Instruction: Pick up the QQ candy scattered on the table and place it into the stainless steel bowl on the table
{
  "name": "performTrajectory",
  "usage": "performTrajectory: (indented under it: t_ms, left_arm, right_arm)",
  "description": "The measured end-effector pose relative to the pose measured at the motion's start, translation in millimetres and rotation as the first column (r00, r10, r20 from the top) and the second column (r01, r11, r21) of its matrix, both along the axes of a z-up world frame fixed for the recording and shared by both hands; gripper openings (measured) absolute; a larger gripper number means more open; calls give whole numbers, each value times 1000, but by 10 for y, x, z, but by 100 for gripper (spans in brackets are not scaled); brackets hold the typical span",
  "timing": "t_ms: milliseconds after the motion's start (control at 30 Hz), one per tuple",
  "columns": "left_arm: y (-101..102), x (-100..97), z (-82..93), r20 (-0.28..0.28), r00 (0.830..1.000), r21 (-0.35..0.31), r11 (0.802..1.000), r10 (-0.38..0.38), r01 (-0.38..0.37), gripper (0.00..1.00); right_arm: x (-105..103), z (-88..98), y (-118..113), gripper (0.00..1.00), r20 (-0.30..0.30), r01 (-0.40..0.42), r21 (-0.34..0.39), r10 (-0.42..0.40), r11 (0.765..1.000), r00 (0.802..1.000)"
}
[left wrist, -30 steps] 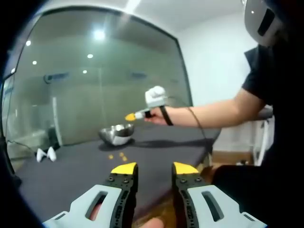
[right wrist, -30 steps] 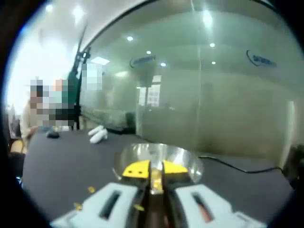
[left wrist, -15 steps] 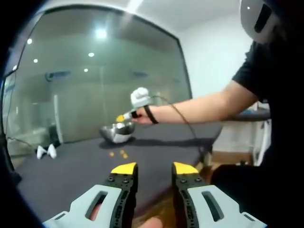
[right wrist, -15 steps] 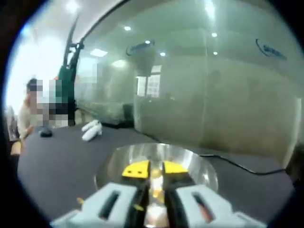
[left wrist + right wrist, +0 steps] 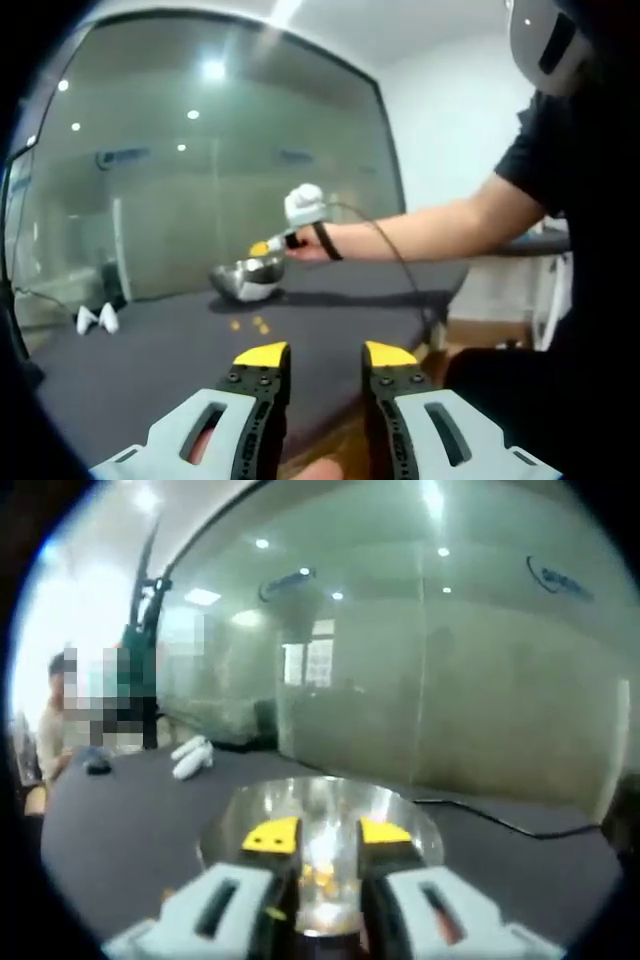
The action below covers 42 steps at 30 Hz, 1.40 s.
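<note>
The stainless steel bowl (image 5: 320, 820) lies right under my right gripper (image 5: 327, 834), whose yellow-tipped jaws stand open over it with nothing between them. Several yellow candies (image 5: 318, 876) lie inside the bowl. From the left gripper view, the bowl (image 5: 246, 279) sits far off on the dark table (image 5: 170, 365), and the right gripper (image 5: 262, 247) hovers at its rim on an outstretched arm. A few loose yellow candies (image 5: 252, 324) lie on the table in front of the bowl. My left gripper (image 5: 325, 354) is open near the table's front edge, holding nothing.
A glass wall (image 5: 200, 170) stands behind the table. Two white objects (image 5: 97, 322) rest at the table's far left, seen also as white objects (image 5: 192, 759) in the right gripper view. A black cable (image 5: 500, 825) runs right of the bowl. A person (image 5: 590, 200) stands at right.
The right gripper's jaws have opened over the bowl, and the candy they pinched is no longer between them. It reached the bowl's rim a moment before. The left gripper has stayed still.
</note>
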<state>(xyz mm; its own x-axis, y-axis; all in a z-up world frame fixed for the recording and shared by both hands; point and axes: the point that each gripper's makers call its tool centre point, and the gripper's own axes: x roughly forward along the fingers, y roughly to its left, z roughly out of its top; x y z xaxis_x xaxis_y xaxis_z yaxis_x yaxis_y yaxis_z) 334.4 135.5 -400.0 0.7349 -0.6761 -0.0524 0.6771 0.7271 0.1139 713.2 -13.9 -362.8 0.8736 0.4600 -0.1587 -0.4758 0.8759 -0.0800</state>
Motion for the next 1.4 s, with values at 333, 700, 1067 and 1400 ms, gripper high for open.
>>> performTrajectory:
  t_ms: [333, 700, 1067, 1400]
  left_arm:
    - [-55, -10, 10, 6, 1000, 7, 1000, -13, 13, 30]
    - [-100, 2, 44, 14, 1000, 2, 1000, -24, 24, 32]
    - [-59, 0, 46, 11, 1000, -1, 1000, -21, 21, 33]
    - [-90, -4, 30, 11, 1000, 12, 1000, -28, 28, 33]
  right_arm:
    - [-261, 222, -91, 21, 58, -34, 35, 32, 999, 998]
    - [-1050, 423, 172, 24, 148, -301, -62, 307, 952, 940]
    - [-1949, -493, 183, 25, -26, -502, -43, 502, 864, 865]
    - [-2034, -682, 304, 24, -75, -550, 0, 549, 835, 833]
